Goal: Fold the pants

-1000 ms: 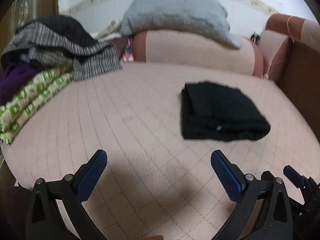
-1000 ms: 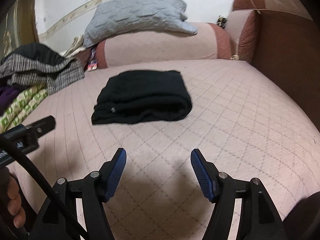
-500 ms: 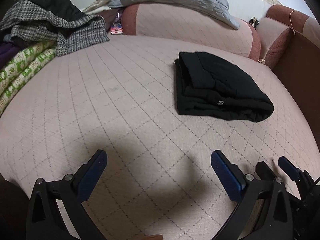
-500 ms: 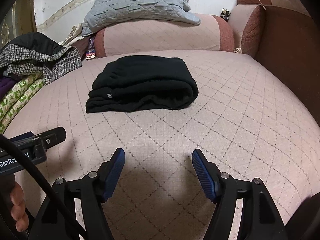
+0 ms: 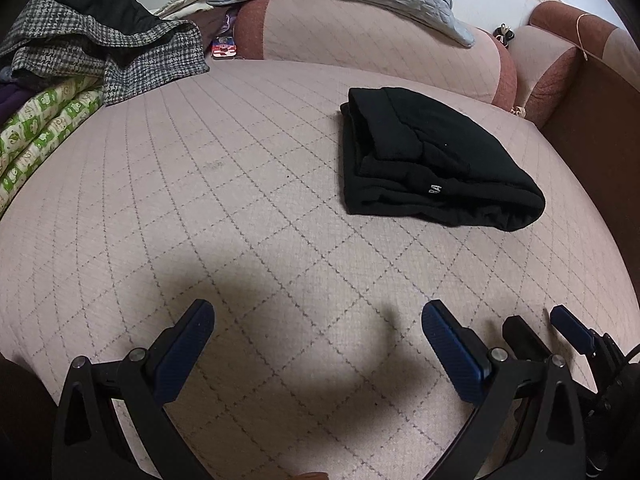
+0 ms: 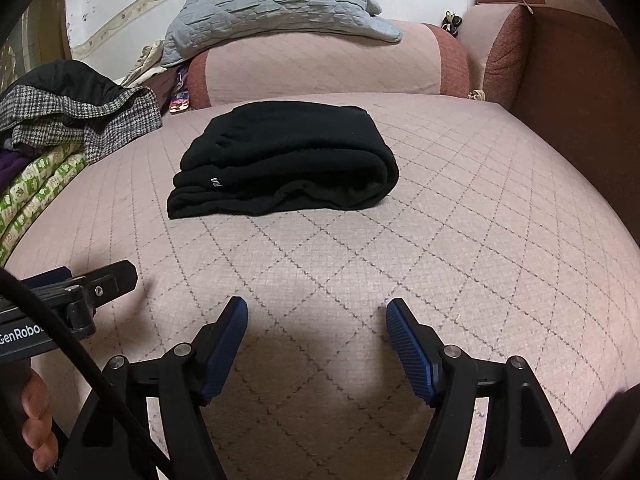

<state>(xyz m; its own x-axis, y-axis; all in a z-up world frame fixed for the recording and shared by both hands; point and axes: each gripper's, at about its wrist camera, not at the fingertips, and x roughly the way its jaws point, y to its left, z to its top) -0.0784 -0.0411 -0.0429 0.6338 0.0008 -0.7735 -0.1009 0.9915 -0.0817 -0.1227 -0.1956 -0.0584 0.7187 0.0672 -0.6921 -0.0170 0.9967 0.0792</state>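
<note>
The black pants (image 5: 432,160) lie folded into a thick bundle on the pink quilted bed (image 5: 240,200); in the right wrist view the pants (image 6: 288,160) sit straight ahead. My left gripper (image 5: 318,320) is open and empty, low over the bed, with the pants ahead and to its right. My right gripper (image 6: 316,314) is open and empty, a short way in front of the bundle. The right gripper's tip (image 5: 568,328) shows at the lower right of the left wrist view. The left gripper's body (image 6: 80,292) shows at the left of the right wrist view.
A pile of clothes, with a checked grey garment (image 5: 112,52) and green patterned fabric (image 5: 44,128), lies at the left. A pink bolster (image 6: 320,64) with a grey quilted blanket (image 6: 280,12) on it lines the back. A brown headboard (image 6: 572,92) stands at the right.
Both grippers have tilted downward and come closer to the bed and the folded pants. The pants have not moved. Both grippers stayed open.
</note>
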